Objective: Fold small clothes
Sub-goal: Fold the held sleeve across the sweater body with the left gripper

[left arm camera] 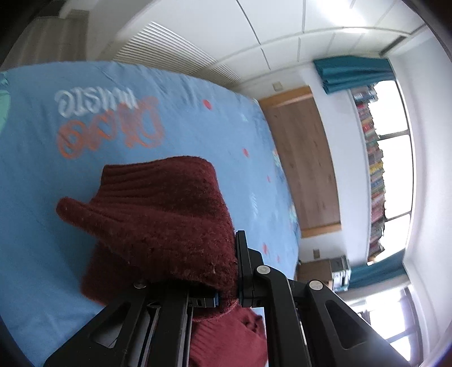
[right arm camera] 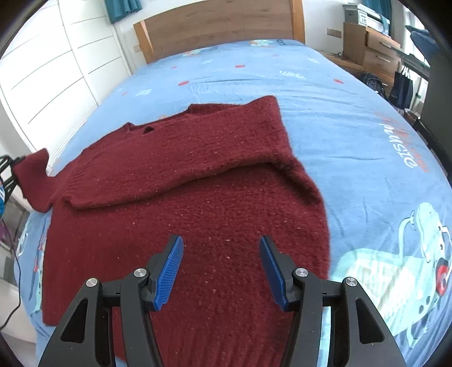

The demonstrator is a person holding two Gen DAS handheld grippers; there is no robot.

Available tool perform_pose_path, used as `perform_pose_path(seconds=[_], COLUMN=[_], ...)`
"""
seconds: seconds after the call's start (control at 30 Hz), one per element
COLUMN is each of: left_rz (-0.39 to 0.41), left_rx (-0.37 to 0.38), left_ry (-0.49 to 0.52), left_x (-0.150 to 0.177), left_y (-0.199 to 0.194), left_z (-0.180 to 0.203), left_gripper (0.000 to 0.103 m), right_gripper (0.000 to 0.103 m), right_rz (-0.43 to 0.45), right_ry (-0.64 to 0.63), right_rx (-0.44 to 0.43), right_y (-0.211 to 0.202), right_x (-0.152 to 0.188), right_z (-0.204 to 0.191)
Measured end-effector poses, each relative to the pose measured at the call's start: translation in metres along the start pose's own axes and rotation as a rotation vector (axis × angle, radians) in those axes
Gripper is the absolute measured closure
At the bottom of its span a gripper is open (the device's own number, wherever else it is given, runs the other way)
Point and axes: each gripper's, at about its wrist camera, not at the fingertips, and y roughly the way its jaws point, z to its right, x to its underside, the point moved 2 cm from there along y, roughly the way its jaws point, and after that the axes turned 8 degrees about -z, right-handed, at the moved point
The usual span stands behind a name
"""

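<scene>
A dark red knitted sweater (right arm camera: pixel 197 197) lies flat on the blue bed sheet (right arm camera: pixel 353 127), one sleeve folded across its chest. My right gripper (right arm camera: pixel 221 271) is open and empty, hovering just above the sweater's lower body. My left gripper (left arm camera: pixel 226 282) is shut on the other sleeve's cuff (left arm camera: pixel 158 214), which drapes over the fingers and hides the left fingertip. In the right wrist view that lifted cuff (right arm camera: pixel 32 177) shows at the far left edge of the bed.
The wooden headboard (right arm camera: pixel 220 25) stands at the far end of the bed. White wardrobe doors (right arm camera: pixel 50 73) run along the left side. A wooden drawer unit (right arm camera: pixel 373 48) and dark bags (right arm camera: pixel 401 87) stand to the right. Windows with teal curtains (left arm camera: pixel 353 73) are beyond.
</scene>
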Motion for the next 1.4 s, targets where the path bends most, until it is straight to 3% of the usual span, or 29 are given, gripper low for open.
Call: perform_pose_path(seconds=[0.3,0.7,0.87,1.1,1.23,1.4], left_rz=[-0.117,-0.326,-0.413,-0.518,-0.570,-0.614], left_rx=[0.061,0.082,0.031,-0.086,-0.171,-0.217], left_ry=[0.064,0.200,0.260,0.344,0.428,0.456], left_x=[0.038,0.123,0.165,0.220,0.238,0.258], left_y=[0.052,0.142,0.173,0.201,0.202,0.194], left_z=[0.060,0.139,0.146,0.127,0.111,0.097], left_gripper=[0.097,0.097,0.097,0.097,0.097,0.094], right_gripper=[0.045,0.045,0.045,0.045,0.045,0.045], right_rz=[0.014,0.040,0.039,0.026,0.020,0.014], right_ry=[0.028,0.070,0.096,0.111,0.110,0.104], right_rx=[-0.020,-0.036,-0.041,-0.042,-0.045,-0.058], right_y=[-0.014,-0.033,-0.036,-0.033,-0.030,-0.026], right_x=[0.011,0.025,0.030,0.034,0.035,0.034], right_z=[0.021,0.055,0.067,0.078,0.079,0.074])
